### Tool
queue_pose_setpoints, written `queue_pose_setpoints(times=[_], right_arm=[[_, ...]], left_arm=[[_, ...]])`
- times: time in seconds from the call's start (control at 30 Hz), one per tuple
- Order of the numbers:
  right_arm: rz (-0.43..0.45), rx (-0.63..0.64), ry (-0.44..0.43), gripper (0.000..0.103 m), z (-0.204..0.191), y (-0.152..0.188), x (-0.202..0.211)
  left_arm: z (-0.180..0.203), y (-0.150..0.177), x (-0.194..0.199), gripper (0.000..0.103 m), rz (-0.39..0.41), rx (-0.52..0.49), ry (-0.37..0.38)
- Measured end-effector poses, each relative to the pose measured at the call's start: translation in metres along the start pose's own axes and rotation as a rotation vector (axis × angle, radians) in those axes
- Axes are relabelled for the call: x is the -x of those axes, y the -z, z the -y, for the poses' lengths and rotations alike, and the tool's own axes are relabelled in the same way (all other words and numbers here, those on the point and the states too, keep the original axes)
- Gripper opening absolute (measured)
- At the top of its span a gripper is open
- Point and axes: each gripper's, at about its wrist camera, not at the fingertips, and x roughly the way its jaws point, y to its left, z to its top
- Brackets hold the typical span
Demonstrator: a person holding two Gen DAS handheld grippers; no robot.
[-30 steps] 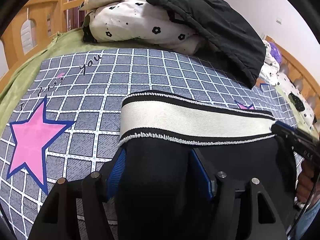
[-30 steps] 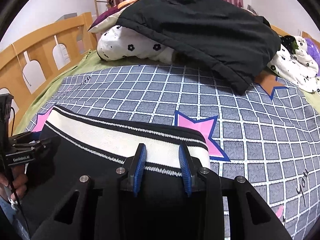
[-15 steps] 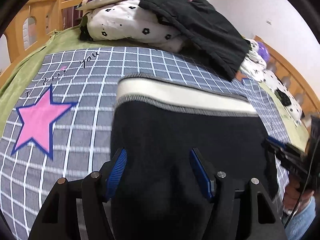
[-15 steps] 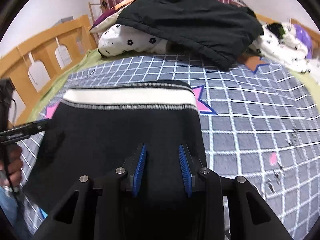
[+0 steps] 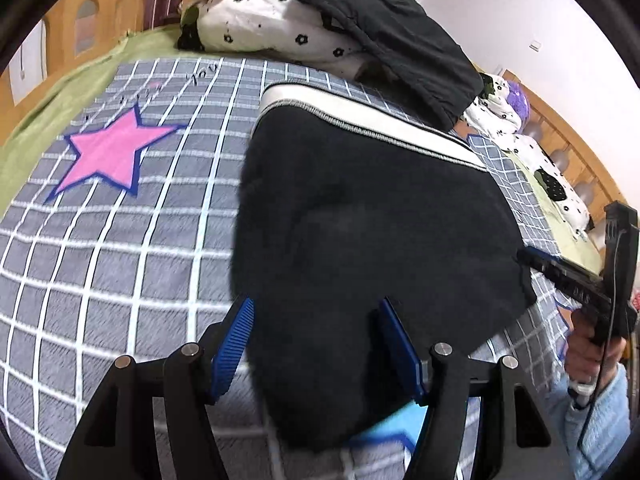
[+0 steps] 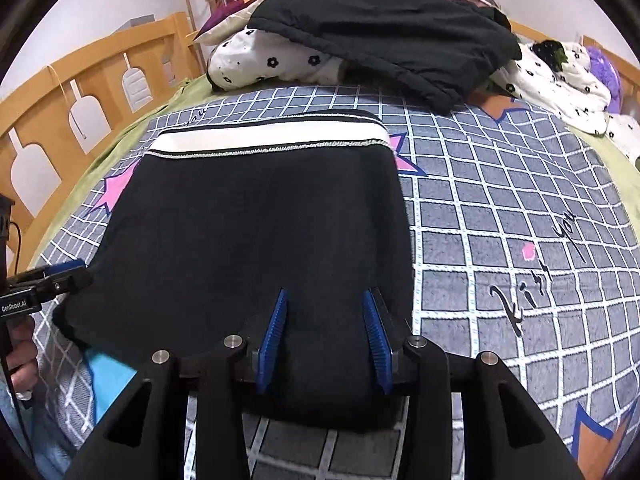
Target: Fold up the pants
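The black pants lie folded on the grey checked bedspread, with their white, black-edged waistband at the far side. They also show in the right wrist view, waistband far. My left gripper is open, its blue pads either side of the near edge of the pants. My right gripper is open over the near right corner of the pants. Each gripper shows at the edge of the other's view: the right gripper, the left gripper.
A pile of bedding with a black garment on a white flowered quilt lies at the far side of the bed. A wooden bed rail runs along the left. Pink stars mark the bedspread.
Both grippers have drawn back toward the near edge of the bed. The pants now lie flat and show far more of their black cloth, with the waistband farther off.
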Motion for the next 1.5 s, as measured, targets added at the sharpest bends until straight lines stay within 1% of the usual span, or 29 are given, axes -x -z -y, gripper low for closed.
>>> queue_pose_setpoints(times=[0.03, 0.1, 0.17, 0.23, 0.27, 0.3, 0.33, 0.4, 0.43, 0.53, 0.6, 0.67, 0.7, 0.73, 0.77, 0.8, 0.83, 0.87, 0.93, 1.13, 1.2, 1.23, 1.27, 1.3, 1.33, 1.37, 1.43, 1.5], right_arm=[[0.011, -0.001, -0.001, 0.040, 0.002, -0.001, 0.005], [0.052, -0.007, 0.000, 0.040, 0.006, -0.004, 0.015], [0.072, -0.036, -0.023, 0.040, 0.013, -0.004, 0.018], [0.046, -0.061, -0.046, 0.040, 0.018, -0.001, 0.011], [0.023, -0.056, -0.034, 0.040, 0.018, 0.003, 0.004], [-0.002, -0.036, 0.004, 0.040, 0.016, 0.009, -0.006], [-0.009, -0.020, 0.028, 0.040, 0.015, 0.013, -0.011], [0.015, 0.000, 0.038, 0.040, 0.011, 0.017, -0.010], [0.012, 0.003, 0.034, 0.040, 0.010, 0.017, -0.007], [0.021, -0.037, -0.004, 0.041, 0.018, 0.016, 0.002], [0.025, -0.050, -0.016, 0.041, 0.020, 0.018, 0.005], [0.026, -0.041, -0.009, 0.041, 0.019, 0.019, 0.003], [0.027, -0.033, -0.001, 0.041, 0.017, 0.019, 0.002], [0.028, -0.022, 0.008, 0.042, 0.014, 0.020, 0.002], [0.032, -0.011, 0.016, 0.042, 0.012, 0.021, 0.002], [0.034, -0.006, 0.019, 0.042, 0.011, 0.022, 0.003], [0.035, -0.003, 0.021, 0.043, 0.011, 0.022, 0.003], [0.035, -0.006, 0.019, 0.043, 0.011, 0.022, 0.003], [0.033, -0.020, 0.010, 0.043, 0.014, 0.023, 0.003], [0.030, -0.038, 0.007, 0.043, 0.015, 0.023, 0.002], [0.034, -0.033, 0.008, 0.043, 0.015, 0.023, 0.004], [0.038, -0.034, 0.006, 0.043, 0.015, 0.022, 0.005], [0.047, -0.037, 0.000, 0.043, 0.016, 0.022, 0.007], [0.060, -0.043, -0.007, 0.043, 0.018, 0.021, 0.010], [0.068, -0.048, -0.011, 0.043, 0.018, 0.021, 0.011], [0.075, -0.052, -0.014, 0.043, 0.018, 0.020, 0.013], [0.078, -0.060, -0.024, 0.043, 0.018, 0.018, 0.013], [0.085, -0.071, -0.035, 0.043, 0.017, 0.015, 0.011]], left_arm=[[-0.007, 0.003, 0.004, 0.063, -0.002, 0.022, 0.018], [-0.013, 0.009, 0.010, 0.063, -0.003, 0.040, 0.028], [-0.012, 0.016, 0.012, 0.062, -0.002, 0.036, 0.027], [-0.005, 0.025, 0.008, 0.063, -0.018, 0.003, 0.005], [-0.003, 0.028, 0.007, 0.063, -0.018, -0.005, -0.009], [0.000, 0.033, 0.004, 0.063, -0.021, -0.011, -0.038], [0.000, 0.035, 0.003, 0.063, -0.023, -0.006, -0.051], [0.001, 0.037, 0.006, 0.063, -0.020, -0.001, -0.041], [0.001, 0.038, 0.009, 0.062, -0.018, -0.005, -0.035], [0.009, 0.044, 0.017, 0.062, -0.027, -0.070, -0.024], [0.014, 0.052, 0.016, 0.062, -0.036, -0.109, -0.046], [0.018, 0.058, 0.007, 0.061, -0.054, -0.126, -0.087], [0.019, 0.059, 0.001, 0.058, -0.060, -0.130, -0.125], [0.020, 0.058, -0.001, 0.045, -0.057, -0.132, -0.156], [0.021, 0.058, -0.003, 0.036, -0.046, -0.137, -0.182], [0.022, 0.057, -0.003, 0.031, -0.035, -0.137, -0.193], [0.022, 0.056, -0.002, 0.023, -0.028, -0.130, -0.195], [0.020, 0.055, -0.001, 0.019, -0.022, -0.118, -0.195], [0.015, 0.056, 0.003, 0.018, -0.009, -0.094, -0.178], [0.010, 0.056, 0.006, 0.018, -0.040, -0.065, -0.154], [0.008, 0.057, 0.011, 0.020, -0.055, -0.055, -0.125], [0.007, 0.059, 0.017, 0.024, -0.052, -0.045, -0.086], [0.006, 0.062, 0.023, 0.031, -0.040, -0.033, -0.052], [0.005, 0.063, 0.032, 0.034, -0.019, -0.019, -0.024], [0.005, 0.063, 0.039, 0.040, 0.004, -0.011, -0.010], [0.007, 0.062, 0.043, 0.043, 0.021, -0.011, -0.006], [0.014, 0.055, 0.053, 0.043, 0.062, -0.034, -0.002], [0.020, 0.046, 0.054, 0.045, 0.078, -0.046, -0.018]])
